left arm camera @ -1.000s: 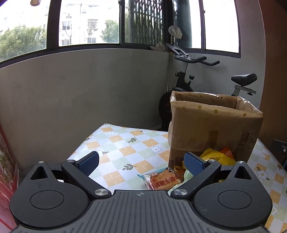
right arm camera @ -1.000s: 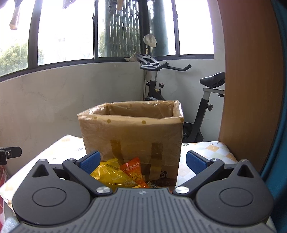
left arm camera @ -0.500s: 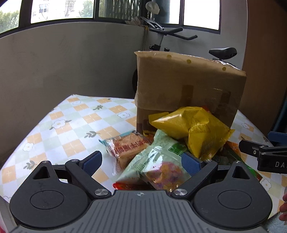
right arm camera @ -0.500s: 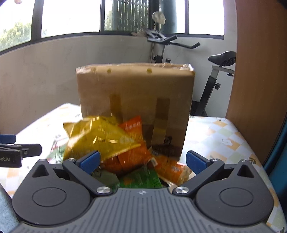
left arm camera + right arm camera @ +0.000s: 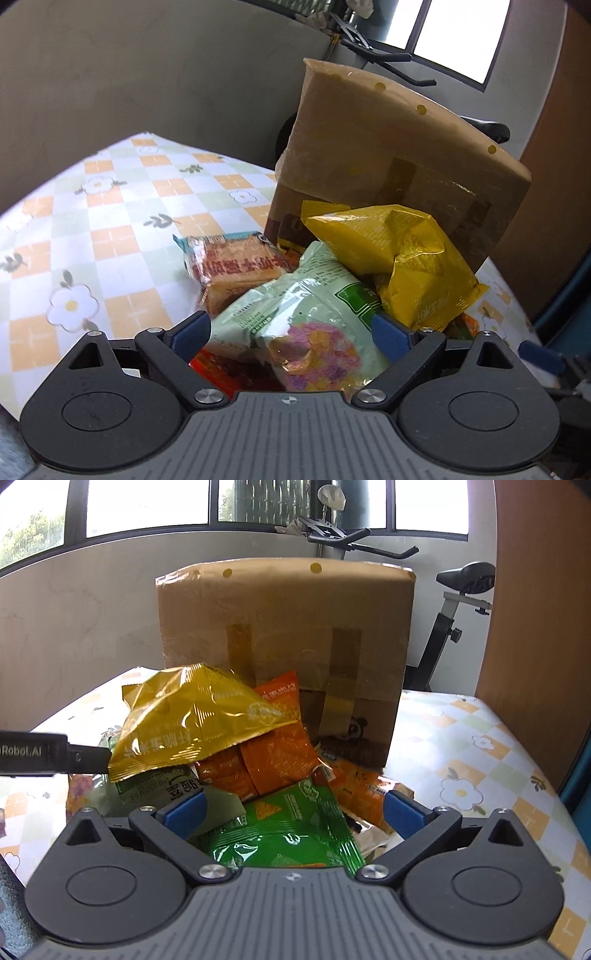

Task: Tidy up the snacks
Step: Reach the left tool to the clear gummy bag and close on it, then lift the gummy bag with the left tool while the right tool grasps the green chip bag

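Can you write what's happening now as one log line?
left gripper: open over pale green bag | right gripper: open over green packet | box: behind pile

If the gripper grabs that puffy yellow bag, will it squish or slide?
The yellow bag looks puffed with air, so it would probably squish and feel light. Its shiny, crinkled foil may be slippery. It rests atop other packets, so it could slide off when nudged.

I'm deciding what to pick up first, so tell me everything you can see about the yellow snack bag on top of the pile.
The yellow snack bag is a shiny, crinkled foil-like packet, puffed and creased, with printed text too small to read. It lies tilted on top of the snack pile, in front of the cardboard box. It rests on the pale green bag and overlaps the orange packets. Neither gripper touches it; both are open, lower in the pile.
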`<state>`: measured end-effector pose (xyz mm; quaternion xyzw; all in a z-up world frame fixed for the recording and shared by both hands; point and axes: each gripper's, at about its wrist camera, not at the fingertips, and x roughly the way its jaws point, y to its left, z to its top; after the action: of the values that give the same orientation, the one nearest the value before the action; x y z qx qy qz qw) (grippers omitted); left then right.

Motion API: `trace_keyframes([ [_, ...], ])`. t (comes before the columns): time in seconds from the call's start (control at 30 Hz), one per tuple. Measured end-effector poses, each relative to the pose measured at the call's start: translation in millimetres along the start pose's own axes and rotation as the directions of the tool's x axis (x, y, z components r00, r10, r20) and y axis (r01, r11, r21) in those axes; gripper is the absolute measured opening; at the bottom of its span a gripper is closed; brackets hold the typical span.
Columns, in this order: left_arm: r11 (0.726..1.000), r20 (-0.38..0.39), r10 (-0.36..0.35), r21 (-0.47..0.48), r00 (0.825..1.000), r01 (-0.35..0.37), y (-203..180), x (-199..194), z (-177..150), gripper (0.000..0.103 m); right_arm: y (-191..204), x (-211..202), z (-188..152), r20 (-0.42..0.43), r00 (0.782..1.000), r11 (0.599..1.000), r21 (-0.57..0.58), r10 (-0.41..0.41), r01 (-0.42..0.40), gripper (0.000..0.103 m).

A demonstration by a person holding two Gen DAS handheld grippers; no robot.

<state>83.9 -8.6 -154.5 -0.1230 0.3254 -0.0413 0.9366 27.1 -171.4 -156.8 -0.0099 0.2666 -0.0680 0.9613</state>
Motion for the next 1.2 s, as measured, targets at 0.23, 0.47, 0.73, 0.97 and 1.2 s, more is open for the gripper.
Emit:
trace_keyframes([
  [0.23,0.991,-0.017,-0.033,-0.128,0.999,0.03,8.0,22.2,-3.3,0.098,-2.8,10.2,-7.4,-0.021,1.0,1.0,0.018,0.02,-0.02,0.103],
  [0.47,0.986,-0.036,-0.051,-0.163,0.998,0.045,1.9,47.5,1.8,0.099,-4.8,12.9,-8.8,-0.023,0.999,0.999,0.032,0.04,-0.039,0.103],
  [0.73,0.996,-0.032,-0.058,-0.068,0.998,0.056,-1.3,45.2,4.7,0.084,-5.3,12.2,-9.2,-0.025,0.999,0.999,0.036,0.032,-0.032,0.103],
  [0.97,1.0,0.008,0.02,0.006,1.0,-0.02,1.7,25.5,6.8,0.068,-0.5,10.0,-8.7,-0.022,0.999,0.999,0.012,0.034,-0.034,0.103],
  [1.2,0.986,0.109,0.132,0.088,0.985,-0.142,0.4,4.9,10.1,0.068,2.1,6.4,-9.2,-0.029,0.999,1.0,0.007,0.025,-0.025,0.103],
])
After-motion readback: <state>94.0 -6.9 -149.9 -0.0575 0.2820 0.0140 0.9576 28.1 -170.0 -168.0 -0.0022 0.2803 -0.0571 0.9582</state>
